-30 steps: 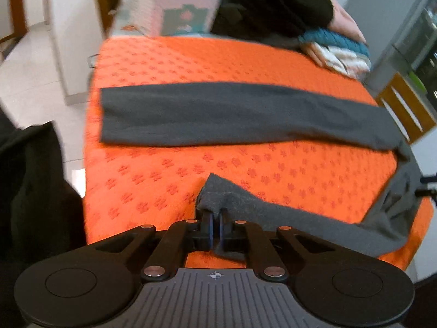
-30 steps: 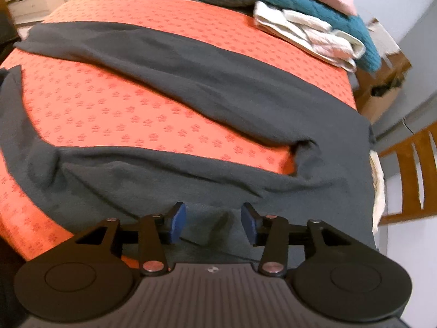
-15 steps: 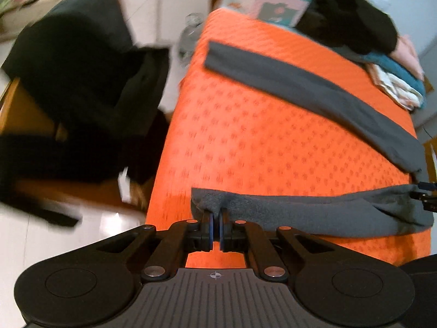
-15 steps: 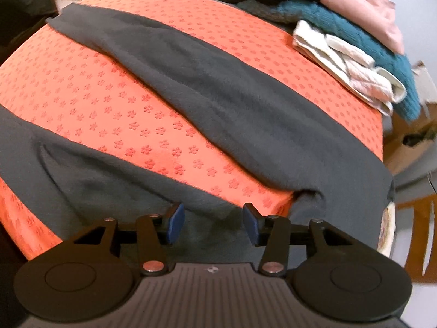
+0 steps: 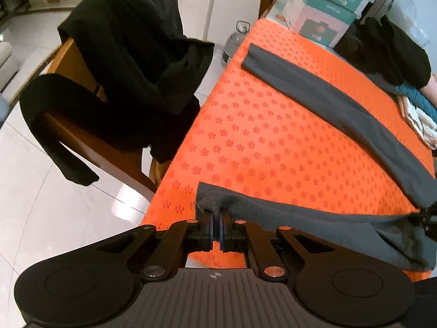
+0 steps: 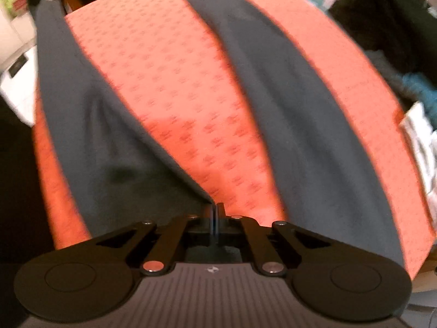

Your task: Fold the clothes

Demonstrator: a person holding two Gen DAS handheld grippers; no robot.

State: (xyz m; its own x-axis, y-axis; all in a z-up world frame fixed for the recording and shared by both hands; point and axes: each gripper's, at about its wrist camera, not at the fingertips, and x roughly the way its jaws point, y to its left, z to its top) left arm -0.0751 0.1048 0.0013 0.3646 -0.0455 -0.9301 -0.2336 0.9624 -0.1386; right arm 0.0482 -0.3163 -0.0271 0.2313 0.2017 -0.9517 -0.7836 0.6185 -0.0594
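Both tongs now clamped on grey trousers (image 5: pixel 314 218): left tongs (image 5: pixel 217 228) unchanged, right tongs (image 6: pixel 214 220) newly together.

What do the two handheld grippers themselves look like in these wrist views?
The left gripper and right gripper look alike: black linkage arms with silvery pivot rivets, two round discs at the base, a ribbed grey plate with a small emblem, and blue-edged finger pads. No cables, hands or sleeves are visible.

Left view sharp, right view motion-blurred, fisheye-bent edges
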